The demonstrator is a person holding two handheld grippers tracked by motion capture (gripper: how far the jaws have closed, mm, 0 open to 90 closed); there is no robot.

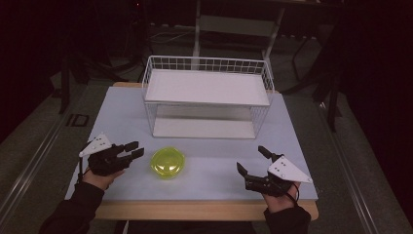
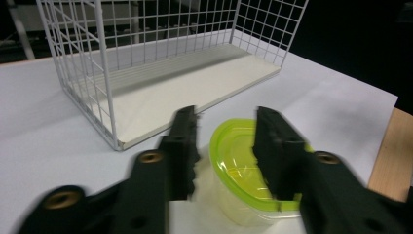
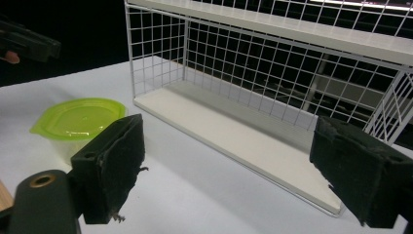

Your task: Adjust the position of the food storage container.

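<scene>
A clear tub with a yellow-green lid [image 1: 167, 162] sits on the white table, in front of the wire rack. My left gripper [image 1: 138, 149] lies just left of it, pointing at it, its jaws a narrow gap apart and holding nothing. In the left gripper view the tub [image 2: 234, 146] stands just beyond the jaws of that gripper [image 2: 226, 114], in line with the gap; the pads do not press it. My right gripper [image 1: 249, 158] rests at the front right, wide open and empty. Its own view has the tub [image 3: 78, 117] at the left, past the gripper [image 3: 229, 122].
A white wire rack [image 1: 207, 87] with a top shelf and a bottom board [image 2: 160, 87] stands at the back middle of the table [image 1: 122, 117], its open side facing me. The left gripper [image 3: 29, 44] appears at the upper left of the right gripper view. Dark floor surrounds the table.
</scene>
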